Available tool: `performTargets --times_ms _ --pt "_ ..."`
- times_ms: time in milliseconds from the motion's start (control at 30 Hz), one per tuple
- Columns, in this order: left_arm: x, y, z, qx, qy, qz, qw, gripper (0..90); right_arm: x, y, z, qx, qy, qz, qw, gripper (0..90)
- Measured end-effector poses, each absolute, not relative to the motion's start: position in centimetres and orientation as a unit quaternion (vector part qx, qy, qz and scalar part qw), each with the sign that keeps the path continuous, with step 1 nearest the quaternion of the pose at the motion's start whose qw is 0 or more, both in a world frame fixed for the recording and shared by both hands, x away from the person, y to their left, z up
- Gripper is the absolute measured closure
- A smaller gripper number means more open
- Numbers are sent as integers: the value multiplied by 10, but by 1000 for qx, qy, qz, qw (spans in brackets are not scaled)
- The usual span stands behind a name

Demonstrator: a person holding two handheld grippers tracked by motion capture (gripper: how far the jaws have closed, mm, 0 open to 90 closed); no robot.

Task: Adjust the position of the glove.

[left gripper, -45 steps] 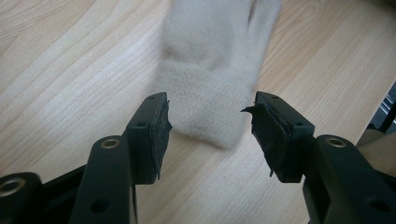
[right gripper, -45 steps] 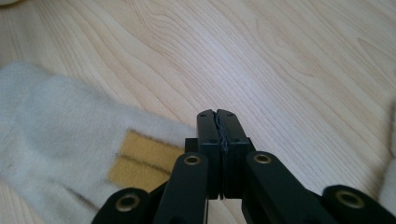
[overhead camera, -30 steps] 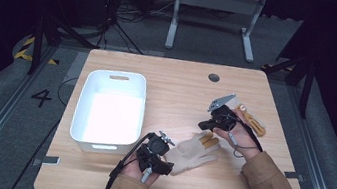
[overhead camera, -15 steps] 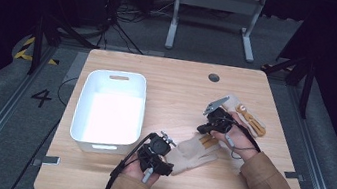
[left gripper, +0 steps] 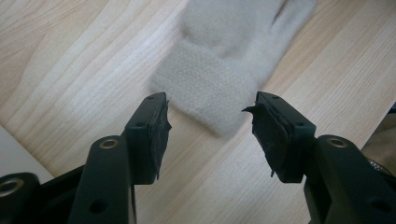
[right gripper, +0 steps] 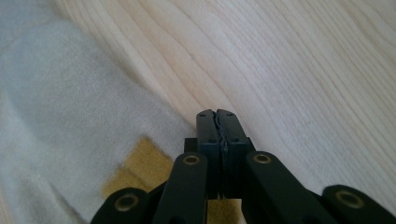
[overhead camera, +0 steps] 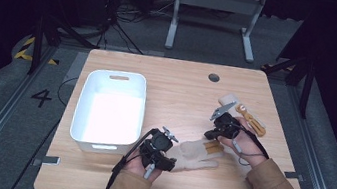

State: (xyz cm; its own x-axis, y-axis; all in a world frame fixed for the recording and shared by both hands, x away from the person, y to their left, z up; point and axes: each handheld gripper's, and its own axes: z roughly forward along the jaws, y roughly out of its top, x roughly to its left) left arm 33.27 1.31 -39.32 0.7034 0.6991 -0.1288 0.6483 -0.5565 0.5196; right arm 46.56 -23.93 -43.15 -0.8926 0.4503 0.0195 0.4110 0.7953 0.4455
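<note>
Soft cream knit, the glove point(overhead camera: 195, 153) lay flat on the wooden table point(overhead camera: 182, 91) in the high view, between your two hands, with the white bin point(overhead camera: 111, 108) just to its left and a wood-handled tool point(overhead camera: 248, 119) beyond your right hand. Your left gripper point(overhead camera: 160, 154) sat at the cuff end, your right gripper point(overhead camera: 222, 128) at the fingertip end.

In the left gripper view, your jaws stood wide apart with the ribbed cuff point(left gripper: 205, 93) between and just ahead of them, nothing yet pinched. That cuff looked like the best hold: thicker, doubled fabric, less likely to slip than the limp body.

In the right gripper view, your jaws were pressed together over the glove's edge beside a mustard-yellow fingertip patch point(right gripper: 140, 170); whether they pinched fabric, I could not tell. Expect the glove to be light and floppy, sagging from any single grip.
</note>
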Motion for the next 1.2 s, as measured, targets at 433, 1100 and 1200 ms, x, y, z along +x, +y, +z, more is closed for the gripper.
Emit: performTargets --times_ms 433,1100,1200 --pt "337 10 -393 881 371 45 289 459 445 -252 -430 231 950 207 44 900" --pt "342 5 -389 881 360 48 302 453 430 -294 -399 279 902 314 99 833" --pt "343 5 -388 882 358 50 302 453 429 -301 -395 289 893 328 109 823"
